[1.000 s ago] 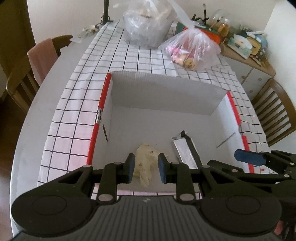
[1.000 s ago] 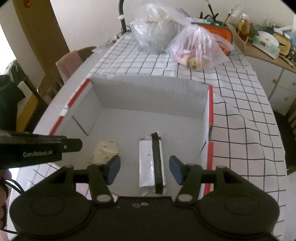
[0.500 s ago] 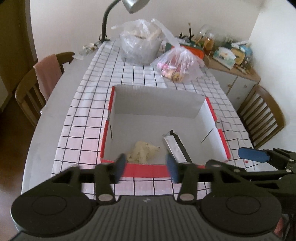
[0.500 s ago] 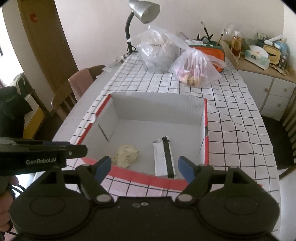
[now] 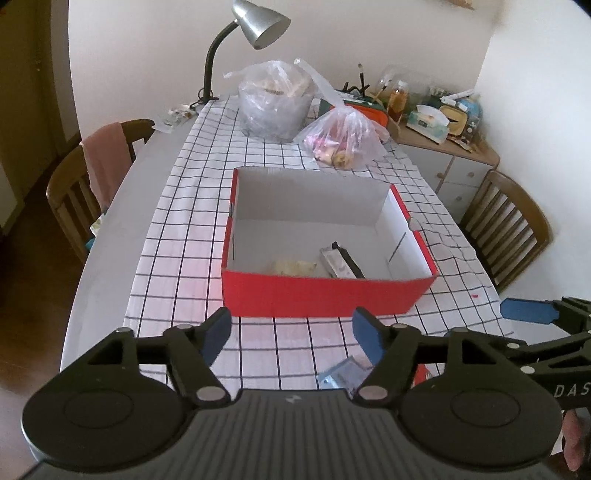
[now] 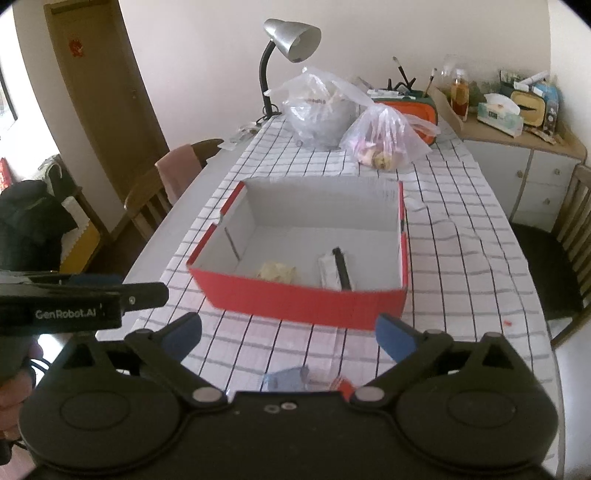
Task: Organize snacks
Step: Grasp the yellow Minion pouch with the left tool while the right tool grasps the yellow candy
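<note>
A red cardboard box (image 5: 325, 293) (image 6: 303, 301) with a white inside stands on the checked tablecloth. Inside lie a pale yellow snack (image 5: 293, 266) (image 6: 277, 271) and a silver-and-black packet (image 5: 341, 262) (image 6: 336, 271). My left gripper (image 5: 291, 334) is open and empty, held back from the box's near wall. My right gripper (image 6: 290, 334) is open and empty, also short of the box. A bluish packet (image 5: 341, 374) (image 6: 286, 378) lies on the cloth just under both grippers, with a red packet (image 6: 343, 386) beside it.
Two clear plastic bags of food (image 5: 273, 101) (image 5: 343, 142) stand beyond the box, with a desk lamp (image 5: 255, 26) at the far left. Wooden chairs (image 5: 74, 184) (image 5: 509, 221) flank the table. A cluttered sideboard (image 5: 443, 147) is at the back right.
Both grippers pulled back and up out of the box, and both opened wider. The yellow snack and the silver packet stay in the box. Loose packets near the table's front edge came into view.
</note>
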`<state>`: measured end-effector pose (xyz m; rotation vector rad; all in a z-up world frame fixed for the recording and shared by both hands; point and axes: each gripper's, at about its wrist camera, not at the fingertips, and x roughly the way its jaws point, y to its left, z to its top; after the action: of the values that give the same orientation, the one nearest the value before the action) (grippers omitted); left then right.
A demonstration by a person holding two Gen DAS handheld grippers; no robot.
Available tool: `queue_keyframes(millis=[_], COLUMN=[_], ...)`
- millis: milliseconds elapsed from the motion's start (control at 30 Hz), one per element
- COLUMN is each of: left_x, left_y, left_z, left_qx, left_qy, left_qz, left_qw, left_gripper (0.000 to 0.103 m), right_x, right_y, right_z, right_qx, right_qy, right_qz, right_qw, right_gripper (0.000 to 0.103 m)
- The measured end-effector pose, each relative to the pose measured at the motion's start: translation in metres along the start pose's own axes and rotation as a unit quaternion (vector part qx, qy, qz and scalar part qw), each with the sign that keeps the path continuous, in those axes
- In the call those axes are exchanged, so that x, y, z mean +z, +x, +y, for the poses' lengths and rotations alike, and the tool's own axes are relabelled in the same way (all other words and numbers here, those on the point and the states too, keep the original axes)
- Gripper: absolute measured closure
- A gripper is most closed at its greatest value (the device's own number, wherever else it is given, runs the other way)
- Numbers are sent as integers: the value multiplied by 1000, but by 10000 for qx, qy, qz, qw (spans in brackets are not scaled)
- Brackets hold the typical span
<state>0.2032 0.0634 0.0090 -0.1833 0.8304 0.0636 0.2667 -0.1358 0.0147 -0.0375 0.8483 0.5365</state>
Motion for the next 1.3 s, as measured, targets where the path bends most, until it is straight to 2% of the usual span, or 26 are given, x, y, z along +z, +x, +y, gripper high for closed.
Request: queue_keyframes(millis=[100, 333, 733, 900, 1100, 1300], left_x=[-15, -57, -136, -163, -189, -198], left_y=[-8, -20, -6, 9, 28, 41], left_z=[1, 7, -6, -13, -25, -33], left_qx=[9, -44, -231, -253, -390, -481], left_qy=[45, 172, 601, 873, 1200, 1265], left_qz=[-41, 129, 812, 1129, 1558, 1782], left_qw=[10000, 9998, 9946, 9894, 9797, 9746], left_gripper=[27, 27, 27, 27, 27, 27], right_x=[-15, -59, -136, -156, -174, -179], right_y=[-9, -21, 5, 24, 38, 48], right_z=[3, 7, 3, -3, -1, 7], right_qx=[20, -28, -253, -452, -367, -344], right_qy=[27, 210, 615, 694, 430, 140], right_qz=[18, 129, 868, 1081, 1296, 1405], right_qw=[10000, 9997, 9940, 9907, 9899, 9894], right_gripper=[2, 2, 3, 6, 7, 11])
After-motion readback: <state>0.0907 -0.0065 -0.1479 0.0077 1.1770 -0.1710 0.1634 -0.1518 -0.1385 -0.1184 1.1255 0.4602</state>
